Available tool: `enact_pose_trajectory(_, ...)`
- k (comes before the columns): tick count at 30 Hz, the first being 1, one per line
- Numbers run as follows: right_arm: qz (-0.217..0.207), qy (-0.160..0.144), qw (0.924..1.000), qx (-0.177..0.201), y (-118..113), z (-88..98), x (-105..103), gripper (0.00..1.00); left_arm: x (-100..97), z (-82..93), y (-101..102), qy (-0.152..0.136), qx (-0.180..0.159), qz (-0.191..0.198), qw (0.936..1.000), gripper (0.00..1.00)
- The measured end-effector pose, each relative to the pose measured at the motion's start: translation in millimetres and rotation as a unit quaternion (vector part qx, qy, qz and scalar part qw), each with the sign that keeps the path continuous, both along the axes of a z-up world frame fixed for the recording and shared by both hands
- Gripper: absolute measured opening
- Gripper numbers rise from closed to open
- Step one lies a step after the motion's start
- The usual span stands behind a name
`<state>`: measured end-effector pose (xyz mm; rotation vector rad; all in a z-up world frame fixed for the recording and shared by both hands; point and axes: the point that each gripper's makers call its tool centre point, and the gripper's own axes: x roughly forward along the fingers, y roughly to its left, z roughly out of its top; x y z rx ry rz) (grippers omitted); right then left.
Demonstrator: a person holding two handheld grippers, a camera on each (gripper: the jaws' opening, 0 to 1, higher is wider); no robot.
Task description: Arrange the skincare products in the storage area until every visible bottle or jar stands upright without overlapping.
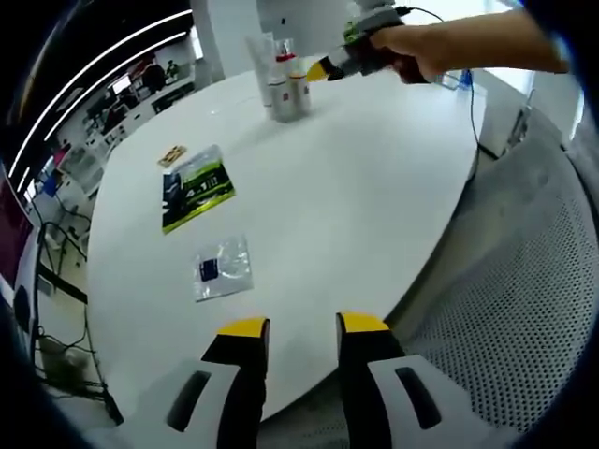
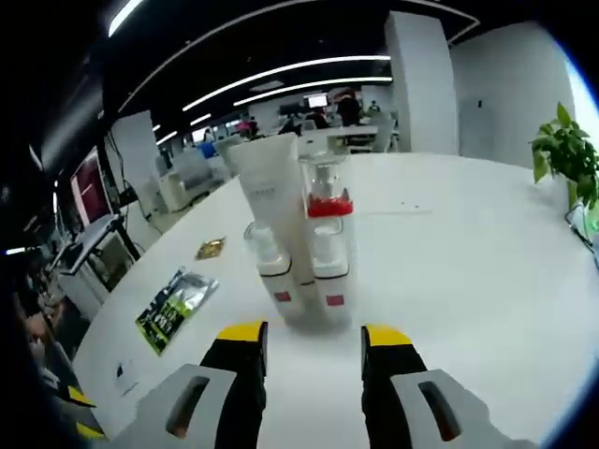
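Skincare bottles are bunched upright on the white table, touching each other: a tall white tube, a clear pump bottle with a red band, smaller bottles in front. Right tool sits just short of them, jaws apart, nothing held. Left tool is well back at the table edge, jaws apart too, near a green sachet and a clear packet.

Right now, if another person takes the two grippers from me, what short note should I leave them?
Left gripper: open, empty, low at the near edge of the white table.
Right gripper: open, empty, just before the skincare cluster.
Things: white tube, pump bottle with a red band and small bottle stand upright, tightly grouped.
Done: these stand upright.
Left: check whether they overlap; sachets lie flat apart.
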<state>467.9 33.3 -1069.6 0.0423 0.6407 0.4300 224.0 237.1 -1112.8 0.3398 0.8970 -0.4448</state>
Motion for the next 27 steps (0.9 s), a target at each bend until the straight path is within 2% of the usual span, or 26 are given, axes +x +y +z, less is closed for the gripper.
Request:
enact_pose_trajectory(3,0.013,0.014,0.9997,0.017,6,-1.4,-22,0.35,-1.4,-1.1,-2,0.004,-0.002,-0.005,1.0000,0.24)
enact_pose_trajectory(4,0.020,0.020,0.9994,0.020,8,-3.0,-24,0.36,-1.8,-1.3,-3,0.004,-0.001,-0.007,1.0000,0.24)
enact_pose_trajectory(7,0.048,0.027,0.9984,0.008,13,-2.3,-44,0.37,-3.4,-2.2,-5,0.007,-0.003,-0.013,0.9999,0.25)
enact_pose_trajectory(8,0.063,0.031,0.9975,0.009,16,-0.3,-55,0.37,-4.0,-2.3,-6,0.008,-0.004,-0.015,0.9998,0.25)
enact_pose_trajectory(10,0.068,0.033,0.9972,0.005,16,3.8,-67,0.38,-4.9,-2.4,-7,0.010,-0.005,-0.017,0.9998,0.25)
enact_pose_trajectory(11,0.089,0.031,0.9955,-0.001,19,6.8,-77,0.38,-4.6,-2.3,-7,0.010,-0.005,-0.017,0.9998,0.25)
enact_pose_trajectory(13,0.104,0.032,0.9940,-0.009,21,10.5,-90,0.39,-4.0,-0.1,-9,0.005,-0.011,-0.018,0.9998,0.25)
enact_pose_trajectory(16,0.123,0.039,0.9915,-0.016,22,19.1,-120,0.38,-4.0,1.6,-13,0.003,-0.018,-0.023,0.9996,0.25)
enact_pose_trajectory(18,0.130,0.031,0.9909,-0.016,20,24.0,-134,0.38,-3.9,3.5,-16,0.003,-0.022,-0.026,0.9994,0.26)
enact_pose_trajectory(20,0.138,0.037,0.9898,-0.010,20,21.9,-149,0.39,-1.3,8.4,-21,-0.011,-0.030,-0.032,0.9990,0.26)
enact_pose_trajectory(22,0.145,0.032,0.9889,-0.011,21,21.6,-161,0.38,-1.8,10.2,-22,-0.012,-0.032,-0.032,0.9989,0.26)
enact_pose_trajectory(25,0.187,0.004,0.9822,-0.021,29,20.3,-181,0.37,0.4,11.2,-20,-0.016,-0.034,-0.029,0.9989,0.26)
enact_pose_trajectory(27,0.204,0.012,0.9786,-0.027,31,12.8,-192,0.37,2.4,13.9,-19,-0.023,-0.037,-0.022,0.9988,0.26)
